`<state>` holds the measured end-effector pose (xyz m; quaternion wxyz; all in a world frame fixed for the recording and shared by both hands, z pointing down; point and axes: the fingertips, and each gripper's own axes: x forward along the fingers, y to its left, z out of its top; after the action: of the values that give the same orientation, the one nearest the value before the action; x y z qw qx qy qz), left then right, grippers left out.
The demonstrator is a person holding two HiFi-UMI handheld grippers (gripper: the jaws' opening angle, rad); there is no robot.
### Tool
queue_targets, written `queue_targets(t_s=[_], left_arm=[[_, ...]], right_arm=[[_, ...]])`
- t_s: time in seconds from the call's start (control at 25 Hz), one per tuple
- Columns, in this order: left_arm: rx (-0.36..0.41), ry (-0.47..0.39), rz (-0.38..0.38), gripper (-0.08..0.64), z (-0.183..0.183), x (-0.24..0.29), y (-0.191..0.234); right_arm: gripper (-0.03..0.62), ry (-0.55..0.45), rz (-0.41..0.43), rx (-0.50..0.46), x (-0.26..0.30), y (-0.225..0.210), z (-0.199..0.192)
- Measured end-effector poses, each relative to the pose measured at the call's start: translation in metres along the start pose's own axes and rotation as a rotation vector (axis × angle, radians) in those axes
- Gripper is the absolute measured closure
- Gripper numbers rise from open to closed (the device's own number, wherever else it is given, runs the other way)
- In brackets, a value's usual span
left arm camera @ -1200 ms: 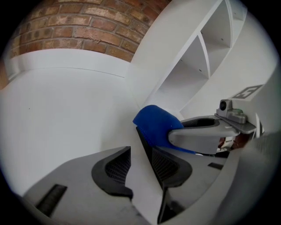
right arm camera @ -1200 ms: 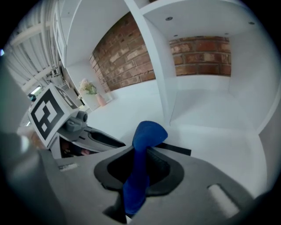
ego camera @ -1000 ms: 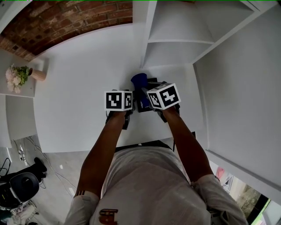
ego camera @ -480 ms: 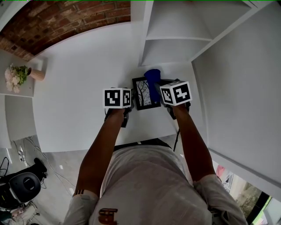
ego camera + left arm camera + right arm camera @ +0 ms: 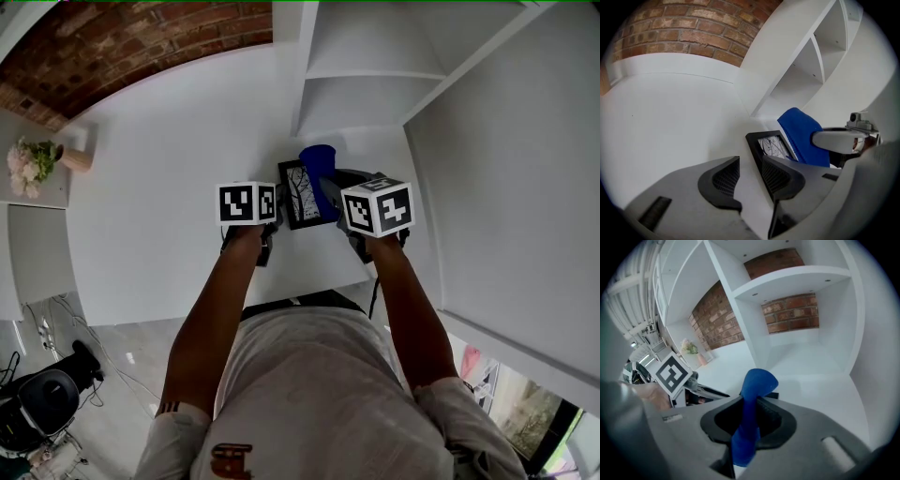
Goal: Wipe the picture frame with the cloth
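Blue cloth [image 5: 752,394] pinched tight in right gripper [image 5: 749,405], hanging over right side of frame [image 5: 297,199] on white table [image 5: 169,187]. Left gripper [image 5: 749,165] spread, clamping nothing — frame's near corner just past its right jaw.

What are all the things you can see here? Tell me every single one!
Picture frame: one, black, on the table between the tongs.
Cloth: one, blue, pinched in the right tongs, at the frame's right side.
Table: one, white, under the frame.
Shelf unit: one, white, behind the table.
Brick wall: one, red-brown, behind the table.
Flowers in a pot: one, pink and green, on the ledge at far left.
Left tongs: one, grey, jaws apart, at the frame's left edge.
Right tongs: one, grey, shut on the cloth.
Arms: two, bare, reaching to the tongs.
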<state>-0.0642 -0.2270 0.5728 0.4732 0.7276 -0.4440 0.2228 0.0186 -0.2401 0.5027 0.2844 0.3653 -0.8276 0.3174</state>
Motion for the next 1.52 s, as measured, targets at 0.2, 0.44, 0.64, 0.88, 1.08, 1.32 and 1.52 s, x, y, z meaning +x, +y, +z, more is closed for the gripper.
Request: queue_targets(t_s=[0.2,0.44,0.64,0.88,1.08,1.32,1.52], left_arm=[[-0.005,0.0,0.0,0.413,0.0,0.0,0.001],[-0.004,-0.005,-0.001,0.413,-0.001,0.0,-0.001],[-0.004,-0.006,-0.004,0.414,-0.001,-0.001,0.0],[0.002,-0.008,-0.003,0.416,-0.002,-0.001,-0.001],[0.001,-0.01,0.0,0.425,-0.001,-0.001,0.0],[0.005,-0.008,0.002,0.425,-0.001,-0.001,0.0],[-0.006,-0.009,-0.003,0.425,-0.001,-0.001,0.001]], right_arm=[[0.522,0.023,0.045,0.009,0.013,0.027,-0.01],[0.522,0.074,0.069,0.034,0.031,0.038,-0.031],[0.522,0.111,0.026,-0.002,0.037,0.03,-0.042],[0.522,0.113,-0.032,-0.003,0.026,0.003,-0.046],[0.522,0.105,-0.074,0.014,0.013,-0.019,-0.046],[0.522,0.083,-0.115,0.026,-0.002,-0.036,-0.044],[0.522,0.036,-0.092,0.007,-0.011,-0.023,-0.034]])
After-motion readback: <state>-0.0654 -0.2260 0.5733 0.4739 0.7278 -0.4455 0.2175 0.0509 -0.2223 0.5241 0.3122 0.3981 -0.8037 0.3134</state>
